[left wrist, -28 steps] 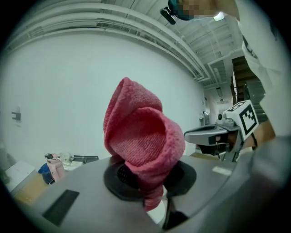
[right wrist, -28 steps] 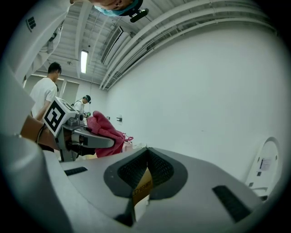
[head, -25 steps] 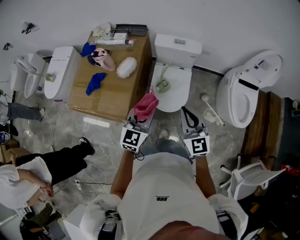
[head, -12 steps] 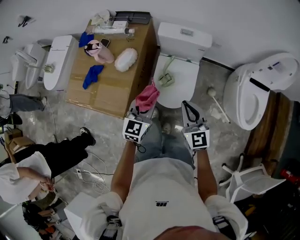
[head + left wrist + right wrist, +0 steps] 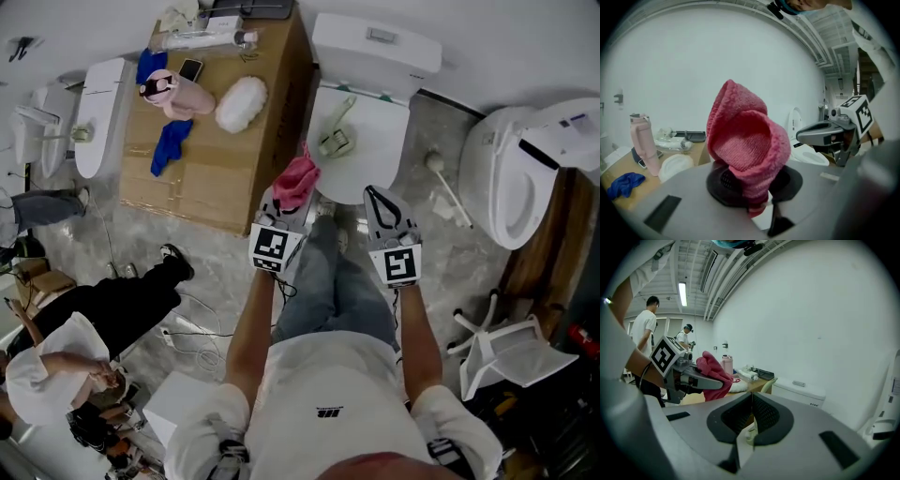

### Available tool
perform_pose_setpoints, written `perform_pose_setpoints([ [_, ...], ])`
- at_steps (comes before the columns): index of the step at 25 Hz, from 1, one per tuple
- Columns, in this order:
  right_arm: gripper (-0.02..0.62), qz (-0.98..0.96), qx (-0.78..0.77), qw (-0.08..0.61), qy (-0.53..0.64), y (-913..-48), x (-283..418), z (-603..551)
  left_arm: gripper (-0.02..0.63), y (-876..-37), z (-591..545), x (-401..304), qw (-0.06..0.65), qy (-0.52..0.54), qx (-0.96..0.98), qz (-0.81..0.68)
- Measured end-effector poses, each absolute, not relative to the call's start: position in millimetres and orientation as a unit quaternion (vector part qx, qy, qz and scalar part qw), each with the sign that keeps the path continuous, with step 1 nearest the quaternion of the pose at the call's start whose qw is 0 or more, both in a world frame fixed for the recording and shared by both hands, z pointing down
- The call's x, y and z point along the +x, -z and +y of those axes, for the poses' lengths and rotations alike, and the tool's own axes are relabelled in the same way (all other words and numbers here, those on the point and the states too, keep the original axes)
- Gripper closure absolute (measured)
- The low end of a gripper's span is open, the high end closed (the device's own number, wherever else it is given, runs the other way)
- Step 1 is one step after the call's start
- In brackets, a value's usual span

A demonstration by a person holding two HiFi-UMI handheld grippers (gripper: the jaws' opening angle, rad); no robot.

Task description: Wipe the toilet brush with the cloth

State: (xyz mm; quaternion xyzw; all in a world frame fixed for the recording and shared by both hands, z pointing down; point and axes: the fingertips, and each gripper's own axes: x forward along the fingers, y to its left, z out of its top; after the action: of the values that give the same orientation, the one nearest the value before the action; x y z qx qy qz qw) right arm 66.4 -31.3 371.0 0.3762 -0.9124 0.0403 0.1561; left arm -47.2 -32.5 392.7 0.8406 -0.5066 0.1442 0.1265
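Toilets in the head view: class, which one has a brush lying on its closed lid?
The middle toilet, next to the cardboard box: a pale green brush lies on its lid. The white brush near the right toilet lies on the floor instead.

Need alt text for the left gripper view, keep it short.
A pink cloth stands bunched upright, clamped in the left gripper's shut jaws, against a white wall. The right gripper shows at right; a pink bottle and a blue rag sit at left.

A pink bottle (image 5: pixel 176 94) stands on the cardboard box (image 5: pixel 225 178).
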Motion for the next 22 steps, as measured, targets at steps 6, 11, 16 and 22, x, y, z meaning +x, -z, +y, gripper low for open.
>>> perform_pose_setpoints([
  [6, 0.597, -0.911, 0.366, 0.184, -0.044, -422, 53, -53, 0.526, -435, -55, -52, 0.137, -0.146, 0.844, -0.498],
  [11, 0.597, -0.905, 0.360, 0.221, -0.048, -463, 45, -66, 0.525, -468, -70, -54, 0.144, -0.148, 0.847, -0.489],
  [16, 0.591, -0.900, 0.364, 0.233, -0.054, -505, 41, -81, 0.520, -502, -83, -51, 0.142, -0.158, 0.852, -0.478],
  [22, 0.586, -0.894, 0.365, 0.254, -0.055, -554, 34, -102, 0.517, -541, -100, -50, 0.146, -0.168, 0.857, -0.465],
])
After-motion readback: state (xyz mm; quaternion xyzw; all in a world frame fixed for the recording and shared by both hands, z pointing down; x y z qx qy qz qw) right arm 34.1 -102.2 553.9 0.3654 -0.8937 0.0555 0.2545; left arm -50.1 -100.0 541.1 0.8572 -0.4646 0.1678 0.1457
